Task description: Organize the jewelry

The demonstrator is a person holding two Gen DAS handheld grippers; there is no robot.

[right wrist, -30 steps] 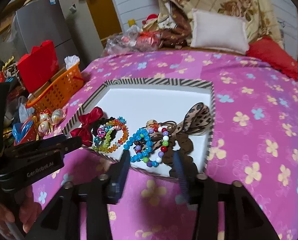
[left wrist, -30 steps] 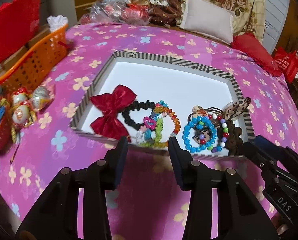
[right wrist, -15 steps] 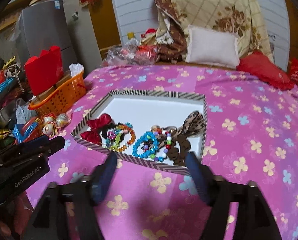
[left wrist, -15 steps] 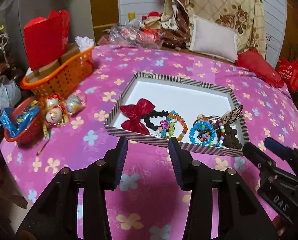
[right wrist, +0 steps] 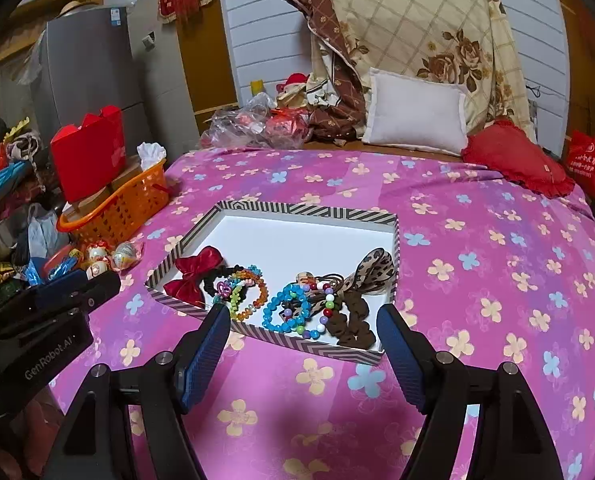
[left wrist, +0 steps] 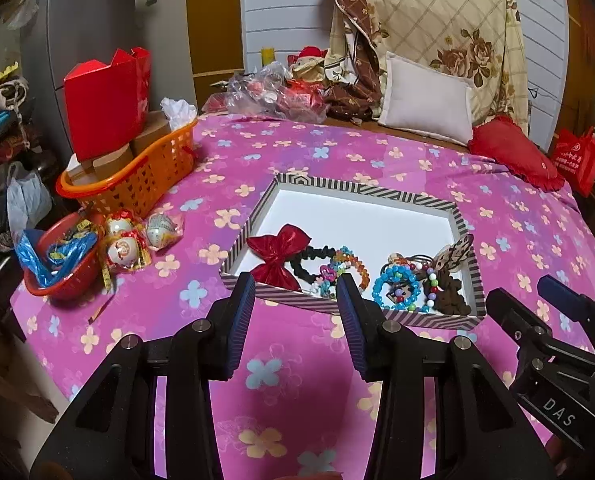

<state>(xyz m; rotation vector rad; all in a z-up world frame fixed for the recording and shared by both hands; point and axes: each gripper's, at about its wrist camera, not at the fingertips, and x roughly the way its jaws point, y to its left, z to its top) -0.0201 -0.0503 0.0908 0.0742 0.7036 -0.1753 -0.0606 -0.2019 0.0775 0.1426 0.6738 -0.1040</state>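
A striped-rim box lid (left wrist: 361, 188) (right wrist: 309, 211) with a white floor lies on the pink flowered cloth. Along its near side lie a red bow (left wrist: 277, 254) (right wrist: 195, 272), a black scrunchie (left wrist: 311, 260), a multicolour bead bracelet (left wrist: 351, 264) (right wrist: 249, 292), a blue bead bracelet (left wrist: 395, 292) (right wrist: 287, 312), a leopard-print bow (right wrist: 371, 270) and a brown scrunchie (right wrist: 351, 324). My left gripper (left wrist: 295, 316) is open and empty, just short of the lid's near edge. My right gripper (right wrist: 303, 348) is open wide and empty, also before the near edge.
An orange basket (left wrist: 137, 176) with a red box (left wrist: 105, 100) stands at the left. A red bowl (left wrist: 61, 264) and wrapped eggs (left wrist: 125, 240) lie near the left edge. Pillows (left wrist: 425, 104) and bags sit at the back.
Both grippers have pulled back and up from the lid, which now looks smaller and farther. The right gripper's jaws have opened wider. The jewelry has not moved.
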